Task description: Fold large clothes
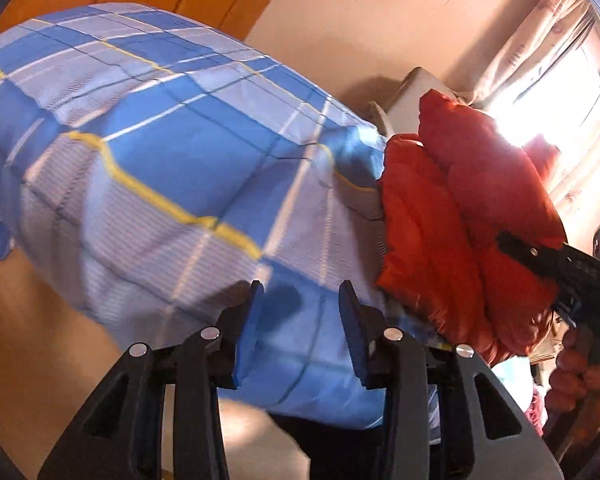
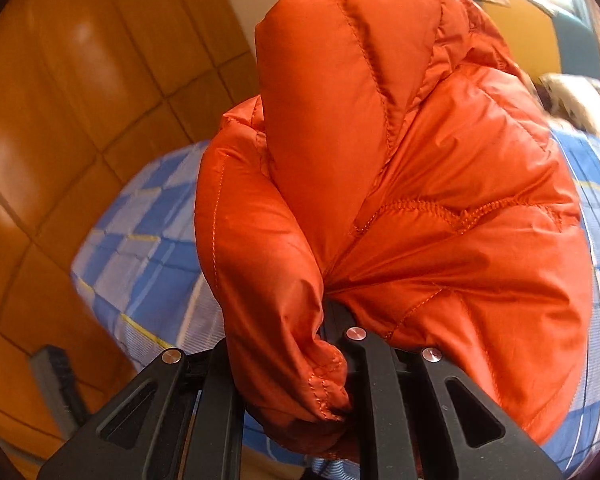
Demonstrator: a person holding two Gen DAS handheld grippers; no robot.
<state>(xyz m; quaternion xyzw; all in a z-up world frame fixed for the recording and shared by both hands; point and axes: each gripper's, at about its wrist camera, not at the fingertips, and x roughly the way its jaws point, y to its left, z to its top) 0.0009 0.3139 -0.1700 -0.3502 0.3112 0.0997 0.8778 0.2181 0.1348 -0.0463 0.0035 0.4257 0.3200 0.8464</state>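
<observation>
An orange quilted down jacket (image 2: pixel 400 184) fills the right wrist view, bunched into a thick folded bundle. My right gripper (image 2: pixel 332 320) is shut on it; its fingertips are buried in the fabric. In the left wrist view the same jacket (image 1: pixel 460 220) hangs lifted at the right, above the edge of the blue plaid bed (image 1: pixel 160 168), with the right gripper (image 1: pixel 540 256) clamped on it and a hand below. My left gripper (image 1: pixel 300 320) is open and empty, its blue pads (image 1: pixel 246 344) spread over the bed's near corner, left of the jacket.
The bed cover also shows under the jacket in the right wrist view (image 2: pixel 140 248). Wooden wardrobe panels (image 2: pixel 60 120) stand beyond the bed. A bright curtained window (image 1: pixel 560 92) lies at the right. A pale box (image 1: pixel 412 100) sits behind the jacket.
</observation>
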